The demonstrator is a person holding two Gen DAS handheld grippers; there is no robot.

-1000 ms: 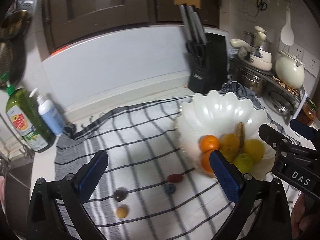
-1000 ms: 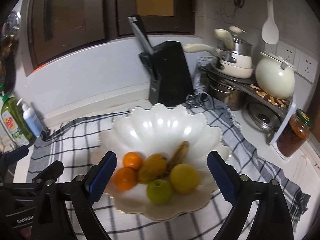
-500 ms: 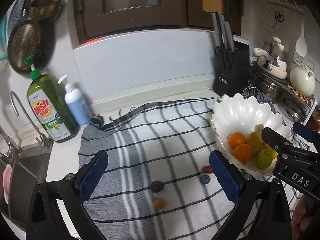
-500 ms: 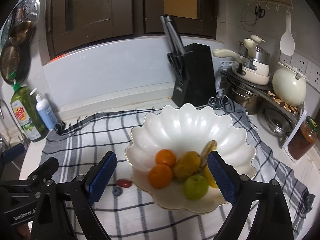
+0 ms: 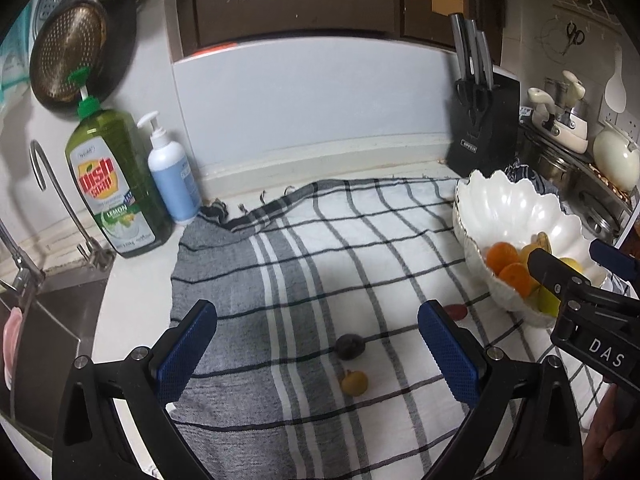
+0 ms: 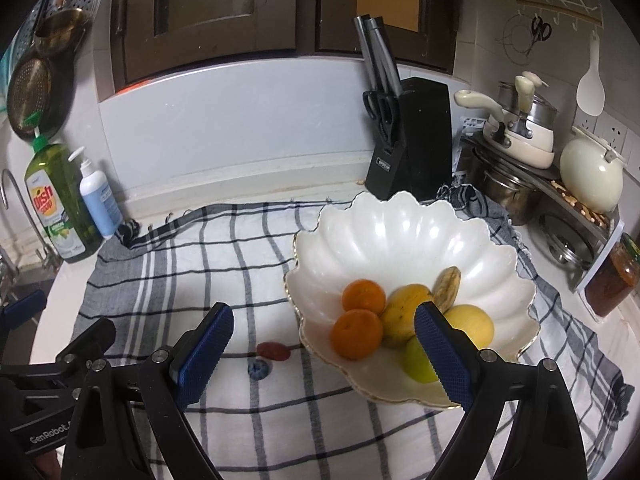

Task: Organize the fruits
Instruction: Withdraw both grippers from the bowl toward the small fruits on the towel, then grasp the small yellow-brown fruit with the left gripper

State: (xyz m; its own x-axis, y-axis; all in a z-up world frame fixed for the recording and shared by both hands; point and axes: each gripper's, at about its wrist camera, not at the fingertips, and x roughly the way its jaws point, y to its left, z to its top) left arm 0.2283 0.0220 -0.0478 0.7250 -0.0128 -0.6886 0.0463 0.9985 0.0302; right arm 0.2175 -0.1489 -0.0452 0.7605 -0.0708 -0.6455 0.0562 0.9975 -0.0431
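both tools are held apart and hold nothing: the left tool (image 5: 316, 344) above a dark plum (image 5: 350, 346), the right tool (image 6: 324, 350) beside the white bowl (image 6: 404, 232) of fruit.

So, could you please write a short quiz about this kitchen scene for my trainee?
1. True or false: the small dark round fruit lies inside the white scalloped bowl.
2. How many orange round fruits are in that bowl? A) one B) two C) four
3. Fill in: the left hand-held gripper is ____ and holds nothing.

Key: 1 false, it lies on the checked cloth. 2 B, one behind the other. 3 open.
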